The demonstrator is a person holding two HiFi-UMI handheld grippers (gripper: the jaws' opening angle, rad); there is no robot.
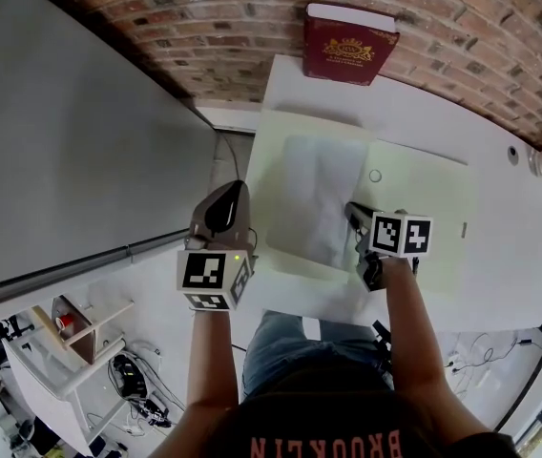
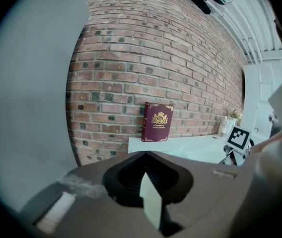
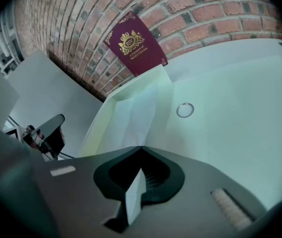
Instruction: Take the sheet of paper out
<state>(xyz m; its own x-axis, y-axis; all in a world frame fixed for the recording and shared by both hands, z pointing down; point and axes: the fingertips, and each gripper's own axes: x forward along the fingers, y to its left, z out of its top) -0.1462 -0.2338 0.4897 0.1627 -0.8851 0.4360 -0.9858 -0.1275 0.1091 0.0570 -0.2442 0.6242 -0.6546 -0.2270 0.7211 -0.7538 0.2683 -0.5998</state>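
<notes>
Right gripper [image 1: 352, 211] pinches sheet [image 1: 319, 198]; left gripper [image 1: 239, 189], folder [image 1: 424, 218].

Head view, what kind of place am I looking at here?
Probably a lab or workshop-style room rather than a home: a bare brick wall, a plain white table set against it, and a tangle of loose cables beside a small shelf unit.

Count: one table [image 1: 500, 256], one book [image 1: 347, 46], one folder [image 1: 424, 218], one sheet of paper [image 1: 319, 194], one ring [image 1: 375, 176]. Two grippers: left gripper [image 1: 239, 187], right gripper [image 1: 350, 209].
</notes>
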